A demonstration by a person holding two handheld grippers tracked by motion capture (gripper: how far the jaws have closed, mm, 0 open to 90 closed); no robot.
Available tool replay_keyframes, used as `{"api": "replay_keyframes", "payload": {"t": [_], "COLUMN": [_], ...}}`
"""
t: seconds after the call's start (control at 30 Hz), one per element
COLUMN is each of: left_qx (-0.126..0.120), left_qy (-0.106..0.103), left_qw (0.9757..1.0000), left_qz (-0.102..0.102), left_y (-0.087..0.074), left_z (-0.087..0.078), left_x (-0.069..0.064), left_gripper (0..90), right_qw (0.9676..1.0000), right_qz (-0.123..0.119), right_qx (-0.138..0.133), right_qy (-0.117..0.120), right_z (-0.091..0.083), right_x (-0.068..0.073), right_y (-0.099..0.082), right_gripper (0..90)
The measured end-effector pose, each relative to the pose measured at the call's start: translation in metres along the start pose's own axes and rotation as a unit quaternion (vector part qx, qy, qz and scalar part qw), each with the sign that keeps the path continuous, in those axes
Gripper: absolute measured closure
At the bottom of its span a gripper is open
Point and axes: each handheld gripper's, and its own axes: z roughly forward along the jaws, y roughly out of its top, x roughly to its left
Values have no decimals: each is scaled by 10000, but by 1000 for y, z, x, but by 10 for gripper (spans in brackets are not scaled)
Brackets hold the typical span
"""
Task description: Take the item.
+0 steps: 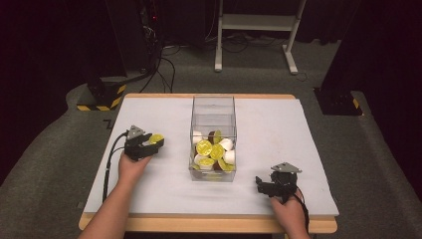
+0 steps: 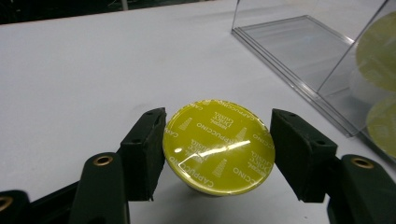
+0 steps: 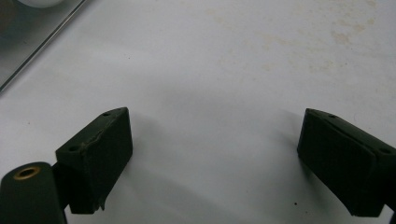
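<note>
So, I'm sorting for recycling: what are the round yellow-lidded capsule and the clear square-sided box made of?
Round yellow-lidded capsule: glossy foil or film lid, judging by the glare streak; body mostly hidden. Clear square-sided box: transparent rigid plastic, probably acrylic.

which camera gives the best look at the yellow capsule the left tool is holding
The left gripper view: the yellow capsule sits close between the pads, its lid lettering readable. The high view shows it small at the left tool.

One clear box [image 1: 213, 107], two grippers
</note>
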Motion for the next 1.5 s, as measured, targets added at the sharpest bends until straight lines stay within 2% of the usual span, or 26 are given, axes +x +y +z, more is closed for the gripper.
{"api": "replay_keyframes", "payload": {"t": [0.03, 0.5, 0.67, 0.87, 0.97, 1.17, 1.3, 1.33, 1.5], "left_qx": [-31, 84, 30, 27, 2, 58, 183, 171, 295], "left_qy": [30, 154, 175, 218, 209, 215, 214, 202, 185], "left_qw": [10000, 9998, 9998, 9997, 9998, 9998, 9996, 9996, 9994], "left_qz": [-45, 52, -11, 56, -32, -5, 67, 15, 62], "left_y": [-1, -7, -8, -9, -8, -9, -9, -9, -10], "left_z": [1, 11, 13, 14, 15, 14, 12, 12, 9], "left_x": [0, 6, 6, 6, 6, 6, 7, 6, 5], "left_gripper": [381, 381, 381, 379, 377, 358, 328, 317, 294], "right_qw": [10000, 10000, 10000, 10000, 10000, 10000, 10000, 10000, 10000], "right_qz": [4, 3, 4, 3, 8, 4, 1, 3, -4], "right_qx": [1, 5, 1, 4, -2, -2, -3, -2, -7], "right_qy": [3, 7, 5, 8, 9, 9, 6, 8, 5], "right_z": [0, 0, 0, 0, 0, 0, 0, 0, 0], "right_x": [0, 0, 0, 0, 0, 0, 0, 0, 0], "right_y": [0, 0, 0, 0, 0, 0, 0, 0, 0], "right_gripper": [101, 101, 101, 101, 101, 101, 101, 101, 101]}}
